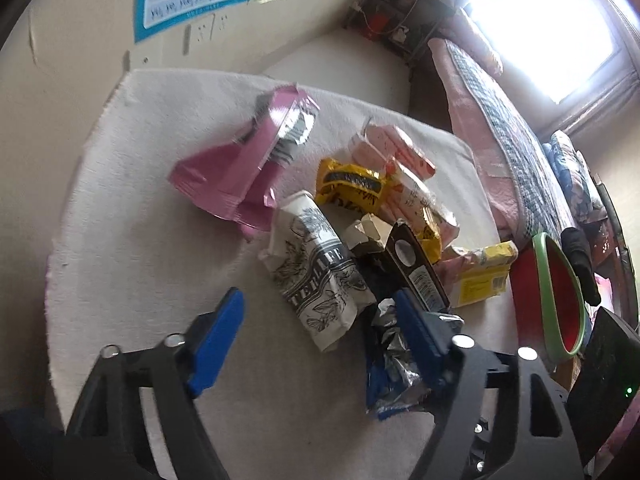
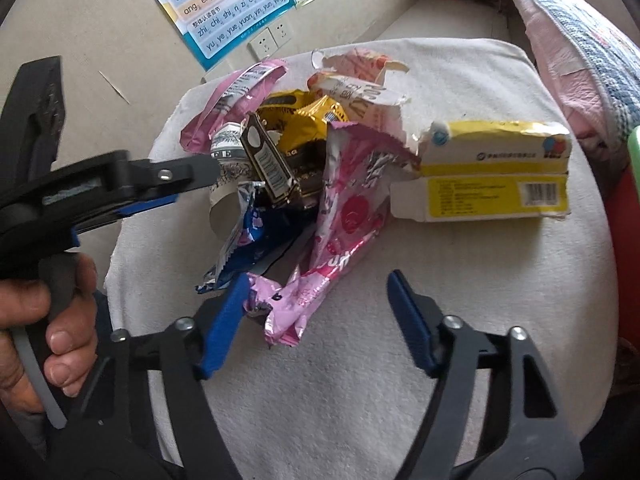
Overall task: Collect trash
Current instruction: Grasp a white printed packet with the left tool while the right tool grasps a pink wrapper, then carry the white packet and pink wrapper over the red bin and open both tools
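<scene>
Trash is heaped on a round table point(image 2: 360, 380) covered with a white cloth. The yellow box point(image 2: 492, 172) is taken as the landmark: it lies at the right edge of the heap in the right wrist view. Just left of the yellow box, a pink wrapper point(image 2: 340, 236) is draped toward the near side of the table. Further left of the box, a blue foil bag point(image 2: 240, 240) and a black carton point(image 2: 266, 162) are piled together, with a yellow packet point(image 2: 304, 120) behind them. A white printed paper bag point(image 1: 316, 276) lies left of the black carton in the left wrist view.

The right gripper point(image 2: 316, 292) is held with its jaws apart; the crumpled near end of the pink wrapper sits by its left blue pad, and whether it is touched cannot be told. The left gripper point(image 1: 320, 312) is also held apart, one blue pad lying against the blue foil bag, the white printed paper bag between the fingers but not squeezed. A hand point(image 2: 44, 332) is seen on the left gripper's handle. Beyond the yellow box, a red bin point(image 1: 560, 300) with a green rim stands beside the table.
</scene>
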`<state>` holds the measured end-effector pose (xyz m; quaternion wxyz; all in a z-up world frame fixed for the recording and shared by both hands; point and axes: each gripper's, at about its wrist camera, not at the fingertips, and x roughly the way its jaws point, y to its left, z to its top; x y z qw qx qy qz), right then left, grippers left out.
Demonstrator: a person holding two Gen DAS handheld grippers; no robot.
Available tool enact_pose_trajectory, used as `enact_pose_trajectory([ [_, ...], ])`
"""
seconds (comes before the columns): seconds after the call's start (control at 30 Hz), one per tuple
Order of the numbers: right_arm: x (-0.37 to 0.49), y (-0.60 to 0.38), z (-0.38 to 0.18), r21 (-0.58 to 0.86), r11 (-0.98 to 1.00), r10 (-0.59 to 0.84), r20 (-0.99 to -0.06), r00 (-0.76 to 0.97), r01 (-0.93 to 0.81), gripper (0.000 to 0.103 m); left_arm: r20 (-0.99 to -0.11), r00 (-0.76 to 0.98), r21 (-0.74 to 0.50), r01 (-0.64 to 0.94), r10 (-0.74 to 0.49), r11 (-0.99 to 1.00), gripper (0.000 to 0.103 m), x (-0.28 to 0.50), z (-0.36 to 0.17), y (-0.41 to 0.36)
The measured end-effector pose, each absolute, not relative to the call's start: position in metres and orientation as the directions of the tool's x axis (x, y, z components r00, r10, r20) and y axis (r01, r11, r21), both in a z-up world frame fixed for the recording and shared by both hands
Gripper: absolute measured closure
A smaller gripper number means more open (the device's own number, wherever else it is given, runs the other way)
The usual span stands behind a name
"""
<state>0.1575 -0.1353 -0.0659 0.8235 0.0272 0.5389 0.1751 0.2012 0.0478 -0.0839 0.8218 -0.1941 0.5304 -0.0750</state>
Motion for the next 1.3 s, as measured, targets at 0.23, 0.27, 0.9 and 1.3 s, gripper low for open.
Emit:
enact_pose_trajectory([
  [0.23, 0.161, -0.133, -0.067, 0.250, 0.927, 0.340, -0.876, 0.341, -0.281, 0.065, -0.828, 0.410, -0.458, -0.103, -0.382, 0.883, 0.066, 0.210, -0.099, 0.047],
  [0.27, 0.161, -0.132, -0.067, 0.251, 0.925, 0.343, -0.876, 0.340, -0.286, 0.071, -0.819, 0.415, -0.472, -0.097, -0.395, 0.876, 0.069, 0.210, -0.098, 0.046],
  [0.9, 0.138, -0.135, -0.042, 0.201, 0.921, 0.327, -0.866, 0.379, -0.335, 0.094, -0.805, 0.497, -0.414, -0.079, -0.324, 0.907, 0.096, 0.178, -0.064, 0.058],
  [1.3, 0.119, -0.148, -0.015, 0.151, 0.927, 0.303, -0.840, 0.450, -0.342, 0.094, -0.805, 0.515, -0.383, -0.071, -0.295, 0.921, 0.099, 0.149, -0.047, 0.059],
])
